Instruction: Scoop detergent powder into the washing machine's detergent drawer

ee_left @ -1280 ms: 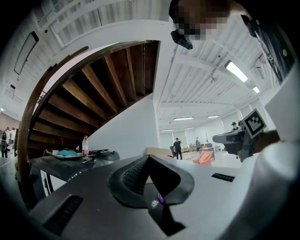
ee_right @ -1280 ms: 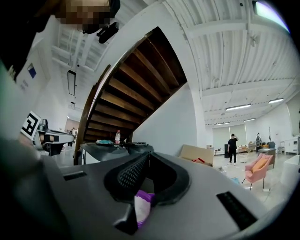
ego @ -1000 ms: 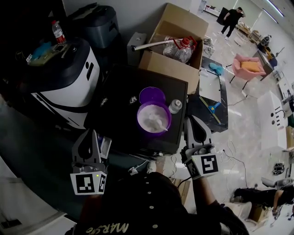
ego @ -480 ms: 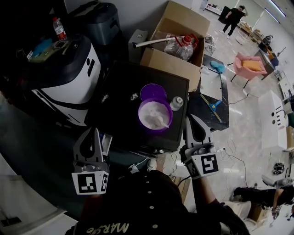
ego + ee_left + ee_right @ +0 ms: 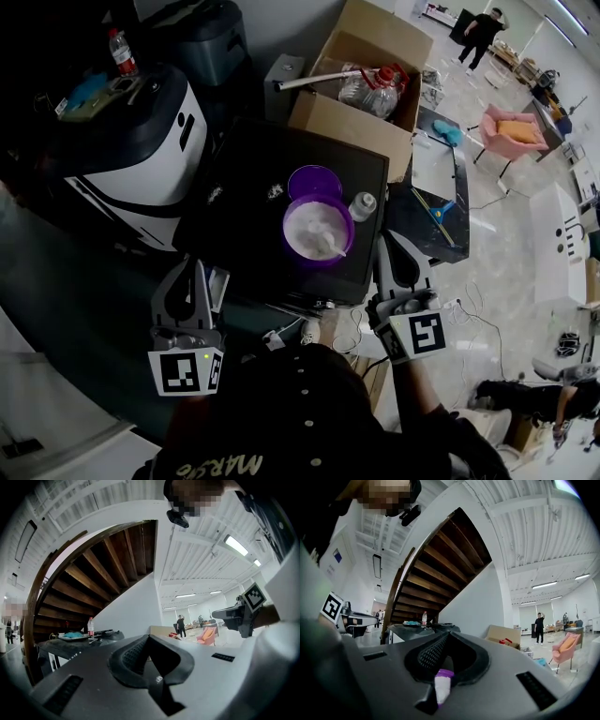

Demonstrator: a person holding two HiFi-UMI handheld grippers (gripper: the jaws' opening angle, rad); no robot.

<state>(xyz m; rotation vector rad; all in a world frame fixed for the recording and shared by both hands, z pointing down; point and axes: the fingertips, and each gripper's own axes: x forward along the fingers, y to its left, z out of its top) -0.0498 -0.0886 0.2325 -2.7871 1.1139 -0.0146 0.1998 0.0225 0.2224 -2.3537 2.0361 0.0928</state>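
Observation:
A purple tub (image 5: 317, 231) of white detergent powder stands open on the black table (image 5: 244, 225), with a white scoop (image 5: 330, 247) lying in the powder. Its purple lid (image 5: 314, 181) lies just behind it, and a small white bottle (image 5: 361, 205) stands to its right. The white and black washing machine (image 5: 141, 150) is to the left of the table. My left gripper (image 5: 194, 267) hangs shut and empty off the table's near left corner. My right gripper (image 5: 393, 244) is shut off the near right corner. A purple and white sliver (image 5: 440, 686) shows through its jaw gap.
An open cardboard box (image 5: 361, 89) with plastic bottles stands behind the table. A dark bin (image 5: 202, 42) is at the back left, and a bottle (image 5: 118, 49) stands on the washing machine. A pink chair (image 5: 511, 131) and a distant person (image 5: 478, 36) are at the far right.
The table and tub sit slightly lower and further right in the head view. Both grippers hold nearly the same places and stay shut.

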